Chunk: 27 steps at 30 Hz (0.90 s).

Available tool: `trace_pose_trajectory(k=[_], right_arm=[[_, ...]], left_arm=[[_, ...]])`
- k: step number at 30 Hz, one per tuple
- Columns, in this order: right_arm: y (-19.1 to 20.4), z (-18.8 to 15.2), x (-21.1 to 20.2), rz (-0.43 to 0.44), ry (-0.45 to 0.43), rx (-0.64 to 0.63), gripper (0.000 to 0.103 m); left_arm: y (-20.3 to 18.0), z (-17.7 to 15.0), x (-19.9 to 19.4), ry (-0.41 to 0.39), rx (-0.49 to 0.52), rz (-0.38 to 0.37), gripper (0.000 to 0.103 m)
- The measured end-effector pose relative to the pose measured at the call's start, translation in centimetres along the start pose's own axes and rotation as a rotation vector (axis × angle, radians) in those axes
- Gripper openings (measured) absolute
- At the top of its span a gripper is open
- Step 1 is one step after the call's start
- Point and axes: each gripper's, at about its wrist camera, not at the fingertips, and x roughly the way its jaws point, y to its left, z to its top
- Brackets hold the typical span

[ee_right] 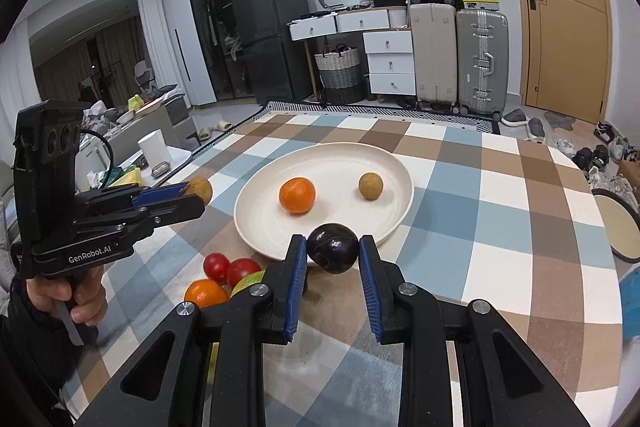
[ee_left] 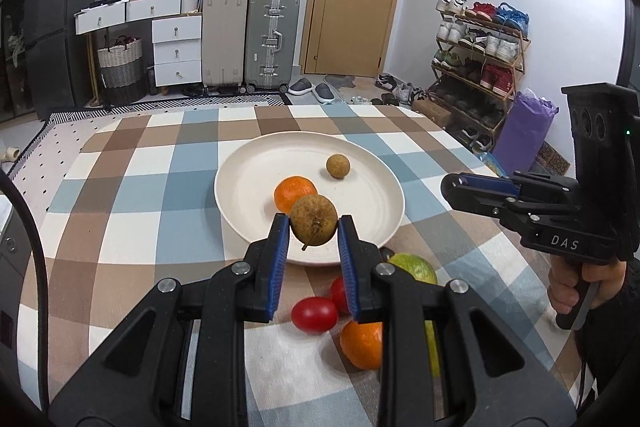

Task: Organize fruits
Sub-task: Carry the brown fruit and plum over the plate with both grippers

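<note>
My left gripper (ee_left: 313, 229) is shut on a brown longan with a stem (ee_left: 313, 225), held above the near rim of a cream plate (ee_left: 248, 163). On the plate lie an orange (ee_left: 292, 191) and a second longan (ee_left: 338, 166). My right gripper (ee_right: 333, 254) is shut on a dark purple plum (ee_right: 332, 253), just over the plate's near rim (ee_right: 260, 247). In the right wrist view the left gripper (ee_right: 188, 197) shows at the left with its longan (ee_right: 200, 189). On the cloth near the plate lie two red tomatoes (ee_left: 314, 314), an orange (ee_left: 362, 345) and a green fruit (ee_left: 414, 267).
The table has a checked cloth (ee_left: 120, 195) and its right edge drops off toward a shoe rack (ee_left: 480, 59). Suitcases (ee_left: 272, 43) and white drawers (ee_left: 176, 47) stand beyond the far edge. A white cup (ee_right: 154, 149) stands on a low table to the left.
</note>
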Motion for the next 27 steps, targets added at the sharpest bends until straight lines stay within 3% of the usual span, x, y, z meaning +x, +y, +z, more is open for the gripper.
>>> trace_pose_trajectory(k=[14,27], right_arm=[[-0.5,2.1,2.3,-0.005,0.0,0.043,0.027],[-1.0,1.0,4.9,-0.017,0.049,0.055,0.027]], left_arm=[[0.5,1.6,3.3,0.009,0.025,0.036,0.022],[2.0,1.0,6.3,0.038,0.0,0.068,0.022]])
